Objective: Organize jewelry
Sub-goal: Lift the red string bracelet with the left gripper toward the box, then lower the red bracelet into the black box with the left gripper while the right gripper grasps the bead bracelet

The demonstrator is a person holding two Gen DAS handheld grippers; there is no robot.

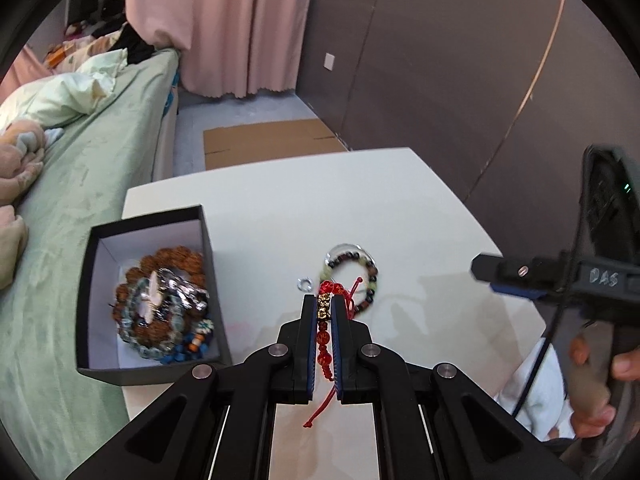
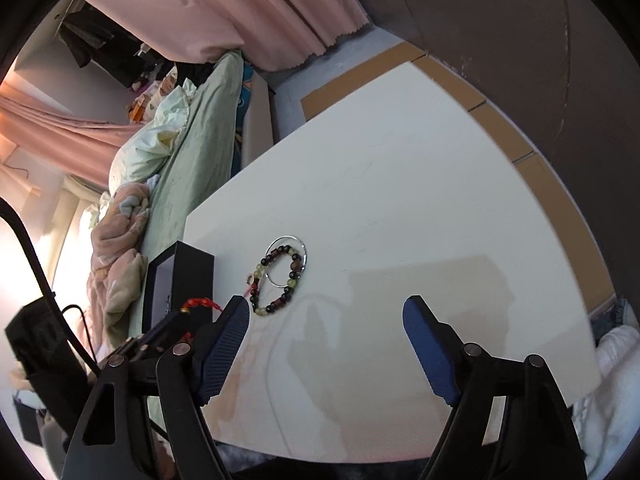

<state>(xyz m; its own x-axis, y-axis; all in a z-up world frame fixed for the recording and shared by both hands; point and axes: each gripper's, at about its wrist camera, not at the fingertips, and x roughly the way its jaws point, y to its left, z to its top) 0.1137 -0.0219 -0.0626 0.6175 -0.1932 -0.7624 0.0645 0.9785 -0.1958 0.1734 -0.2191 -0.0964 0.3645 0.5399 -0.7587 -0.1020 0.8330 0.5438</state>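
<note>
My left gripper is shut on a red bead bracelet with a gold charm and red cords, held above the white table. A black box with a white lining stands at the table's left edge and holds several bead bracelets. On the table ahead lie a dark and green bead bracelet over a thin silver bangle, and a small silver ring. My right gripper is open and empty above the table, near the bead bracelet and the black box.
A bed with green sheets and bedding runs along the table's left side. Flat cardboard lies on the floor behind the table. A pink curtain and a dark wall stand at the back.
</note>
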